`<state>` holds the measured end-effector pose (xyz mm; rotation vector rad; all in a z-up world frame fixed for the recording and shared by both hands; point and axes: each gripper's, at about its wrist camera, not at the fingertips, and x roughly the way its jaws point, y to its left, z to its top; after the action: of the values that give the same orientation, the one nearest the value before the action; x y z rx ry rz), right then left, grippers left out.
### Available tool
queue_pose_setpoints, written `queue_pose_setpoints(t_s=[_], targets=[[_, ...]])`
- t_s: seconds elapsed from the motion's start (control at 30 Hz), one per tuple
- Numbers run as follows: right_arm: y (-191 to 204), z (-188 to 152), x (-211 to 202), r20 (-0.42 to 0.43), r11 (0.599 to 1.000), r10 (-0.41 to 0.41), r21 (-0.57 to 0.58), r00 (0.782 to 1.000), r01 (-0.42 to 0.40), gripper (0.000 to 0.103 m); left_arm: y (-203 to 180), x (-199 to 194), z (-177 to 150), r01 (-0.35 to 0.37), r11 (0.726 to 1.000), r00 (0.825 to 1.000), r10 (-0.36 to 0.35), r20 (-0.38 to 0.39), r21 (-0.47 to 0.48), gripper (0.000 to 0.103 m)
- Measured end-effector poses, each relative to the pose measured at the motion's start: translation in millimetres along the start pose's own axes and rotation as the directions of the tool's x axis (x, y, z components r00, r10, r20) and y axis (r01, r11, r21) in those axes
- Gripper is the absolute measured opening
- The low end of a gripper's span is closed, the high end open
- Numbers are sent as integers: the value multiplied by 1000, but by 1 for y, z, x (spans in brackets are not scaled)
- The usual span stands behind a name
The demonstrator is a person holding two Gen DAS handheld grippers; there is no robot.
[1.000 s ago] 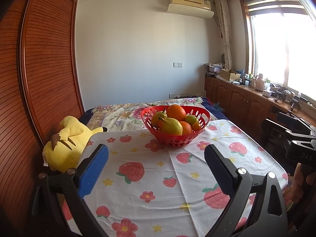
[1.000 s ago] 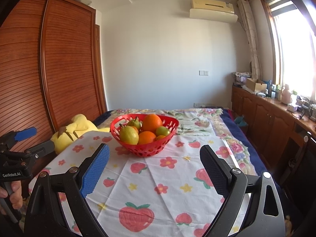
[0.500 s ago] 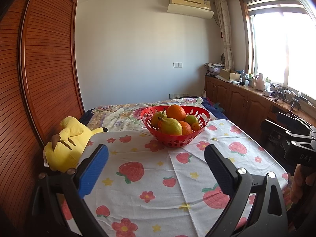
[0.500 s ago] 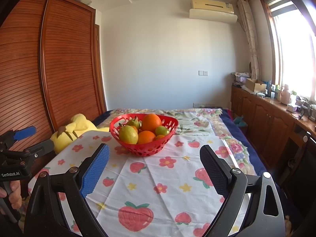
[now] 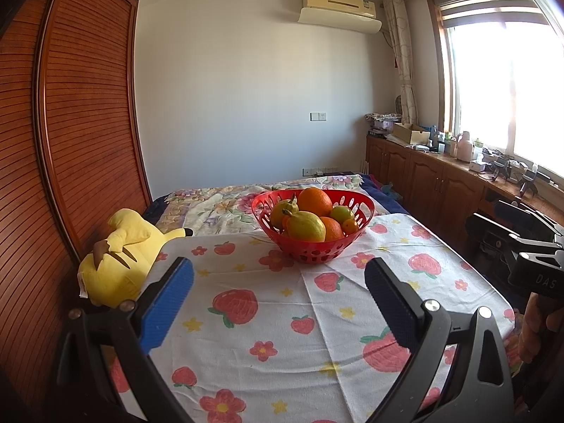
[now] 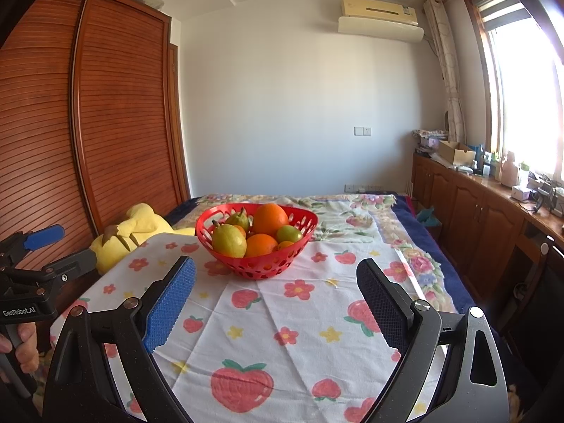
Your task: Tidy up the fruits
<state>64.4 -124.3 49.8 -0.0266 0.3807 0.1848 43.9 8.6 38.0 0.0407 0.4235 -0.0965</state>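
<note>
A red perforated basket (image 5: 319, 252) (image 6: 261, 268) stands on the strawberry-print cloth (image 5: 282, 303) (image 6: 282, 317), beyond both grippers. It holds several fruits: a large orange (image 5: 314, 200) (image 6: 270, 218), a yellow-green pear (image 5: 306, 226) (image 6: 228, 240), a smaller pear behind it, a green fruit (image 6: 289, 233) and more oranges. My left gripper (image 5: 278, 298) hovers open over the cloth, short of the basket, nothing between its fingers. My right gripper (image 6: 275, 296) is likewise open and empty, well in front of the basket.
A yellow plush toy (image 5: 120, 253) (image 6: 134, 232) lies at the cloth's left edge by the wooden wardrobe (image 5: 70, 141). A flowered bedspread (image 6: 352, 211) stretches behind the basket. Cluttered wooden cabinets (image 6: 476, 204) run under the window on the right.
</note>
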Motion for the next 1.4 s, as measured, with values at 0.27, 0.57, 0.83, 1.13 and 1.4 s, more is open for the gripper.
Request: queue_pose_setpoints(t_s=[0.27,0.57,0.83,1.13,1.4], targets=[[0,0,0,0,1000,0,-1,1000,0,94,0,-1,0,-2,1000,1000,2,0,0,98],[0,0,0,0,1000,0,-1,1000,0,94,0,-1,0,-2,1000,1000,2,1,0,98],[1,0,0,-1,1000,0,-1,1000,0,94,0,-2,0,-2,1000,1000,2,1,0,98],[1,0,0,0,1000,-1,-2,1000,1,94,0,-2,0,-2,1000,1000,2,2,1,98],[1,0,0,-1,1000,0,-1,1000,0,94,0,-3,1,-1,1000,1000,1,2,1,98]])
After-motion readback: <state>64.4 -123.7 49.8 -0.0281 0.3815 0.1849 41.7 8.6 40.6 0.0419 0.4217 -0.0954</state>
